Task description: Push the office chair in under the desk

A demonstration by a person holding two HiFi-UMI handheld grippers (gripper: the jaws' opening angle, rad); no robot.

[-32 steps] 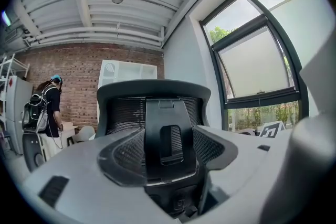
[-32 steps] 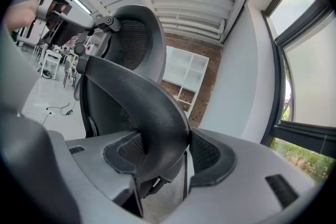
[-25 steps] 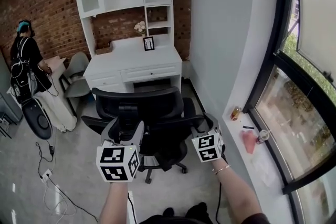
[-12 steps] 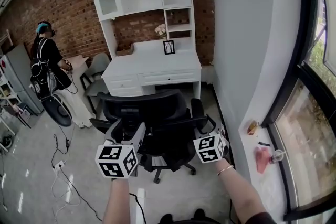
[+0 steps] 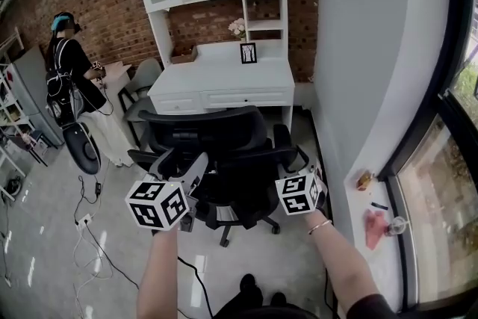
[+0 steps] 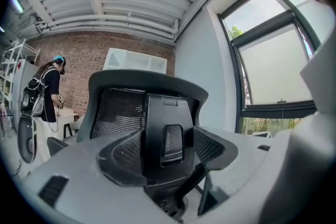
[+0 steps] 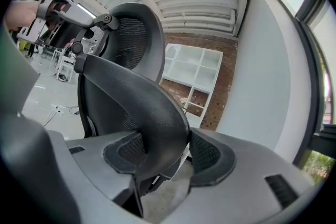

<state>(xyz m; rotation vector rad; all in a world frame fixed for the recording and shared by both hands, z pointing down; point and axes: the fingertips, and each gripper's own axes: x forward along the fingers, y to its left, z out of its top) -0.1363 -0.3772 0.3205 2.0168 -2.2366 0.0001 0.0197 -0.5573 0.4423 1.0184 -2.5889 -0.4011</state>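
Now, left gripper clamps the office chair by its back spine; right gripper clamps its armrest. White desk just beyond, upper centre.

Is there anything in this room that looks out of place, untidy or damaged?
The black mesh office chair stands out in the room in front of the white desk, not pushed in under it. Loose cables trail over the grey floor at the left. Nothing looks spilled or damaged.
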